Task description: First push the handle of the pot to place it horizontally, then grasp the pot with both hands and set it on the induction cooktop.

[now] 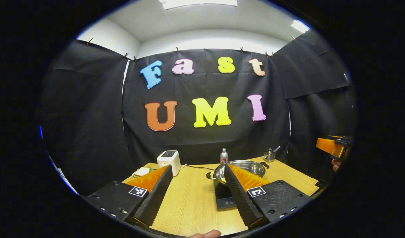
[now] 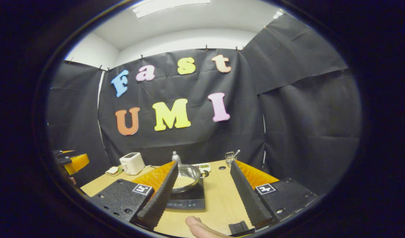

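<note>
A: Nearest first. Left gripper (image 1: 197,193): jaws released, spread wide, nothing between them but bare table. Right gripper (image 2: 205,195): same, released and empty. A fingertip shows at 6 o'clock of each view.

B: Where's the task's thing?

A: The round stainless-steel pot (image 1: 240,168) already sits on the flat black induction cooktop (image 1: 223,198), on the light wooden table (image 1: 192,198). In the left gripper view it lies at about 1 o'clock from the jaws, partly behind the right-hand finger. In the right gripper view the pot (image 2: 185,178) lies at about 11 o'clock, partly behind the left-hand finger, with pale contents inside; the cooktop (image 2: 189,200) shows beneath it.

B: Handle axis?

A: Two small dark side handles; in the left gripper view they run roughly 9-to-3 across the frame. I judge that as horizontal, so the push and placement look done.

B: Which hand is nearer?

A: Cannot tell; both grippers hang back from the pot and apart from it, one on either side.

B: Farther back?

A: White boxy toaster (image 1: 168,162) at 10 o'clock of the pot, small grey bottle (image 1: 224,156) just behind it, a clear cup holding utensils (image 1: 270,154) at 2 o'clock.
</note>
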